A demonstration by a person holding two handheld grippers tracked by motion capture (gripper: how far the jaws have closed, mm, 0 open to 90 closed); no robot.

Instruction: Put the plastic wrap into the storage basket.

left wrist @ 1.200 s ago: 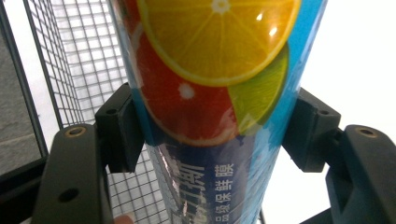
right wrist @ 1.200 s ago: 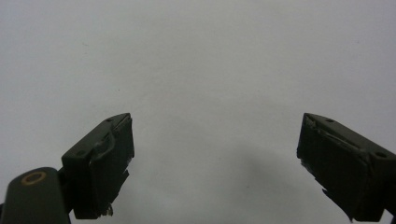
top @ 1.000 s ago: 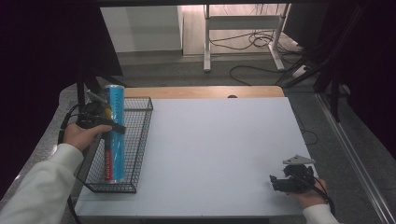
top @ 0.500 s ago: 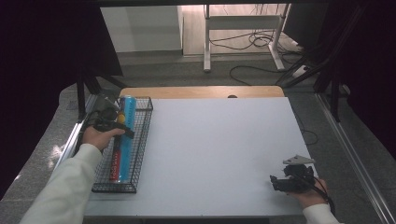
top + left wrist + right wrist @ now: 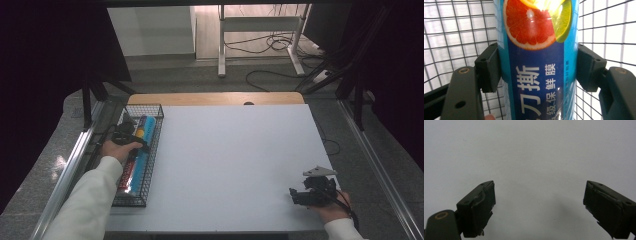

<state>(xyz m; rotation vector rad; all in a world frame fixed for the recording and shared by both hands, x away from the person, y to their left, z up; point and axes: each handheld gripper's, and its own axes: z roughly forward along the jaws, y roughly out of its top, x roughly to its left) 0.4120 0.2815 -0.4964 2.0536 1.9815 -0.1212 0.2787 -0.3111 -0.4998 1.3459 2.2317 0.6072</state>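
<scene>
High view — left claw (image 5: 131, 141) clamping blue box (image 5: 141, 150) inside wire basket (image 5: 150, 165), right claw (image 5: 305, 196) wide on table (image 5: 230, 160)

- The box of cling film (image 5: 536, 62) is bright blue, printed with a red-orange grapefruit slice, a green lime wedge and white lettering.
- The wire basket (image 5: 152, 145) is black mesh.
- The tabletop (image 5: 235, 160) is plain white.
- The sleeve (image 5: 90, 200) is white.
</scene>
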